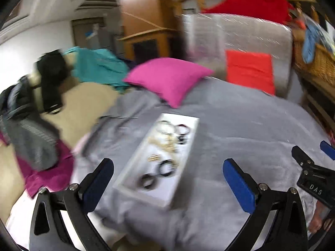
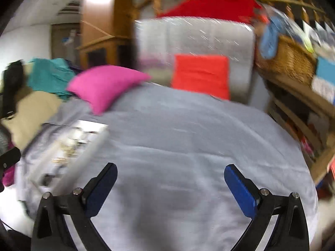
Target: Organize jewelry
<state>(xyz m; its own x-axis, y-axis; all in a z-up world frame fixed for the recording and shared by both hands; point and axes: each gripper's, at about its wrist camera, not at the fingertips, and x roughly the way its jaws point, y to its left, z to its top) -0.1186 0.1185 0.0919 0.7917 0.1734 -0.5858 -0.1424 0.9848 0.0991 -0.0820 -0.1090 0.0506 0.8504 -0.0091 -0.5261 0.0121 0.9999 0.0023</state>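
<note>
A white tray (image 1: 189, 140) lies on a grey bedspread (image 1: 240, 129). It holds several bangles: black ones (image 1: 166, 167) near the front, gold pieces (image 1: 165, 145) in the middle, white and dark rings (image 1: 182, 130) at the back. My left gripper (image 1: 168, 170) is open and empty, above the tray's near end. My right gripper (image 2: 170, 174) is open and empty over the bare bedspread (image 2: 188, 136), to the right of the blurred tray (image 2: 88, 152). The right gripper also shows at the left wrist view's right edge (image 1: 312, 171).
A pink cushion (image 1: 167, 79) and an orange-red cushion (image 1: 250, 71) lie beyond the tray. Teal cloth (image 1: 98, 67), grey and black clothes (image 1: 31, 129) and magenta cloth (image 1: 48, 177) lie on the left. A wicker basket (image 2: 289, 60) and wooden shelves (image 2: 303, 121) stand on the right.
</note>
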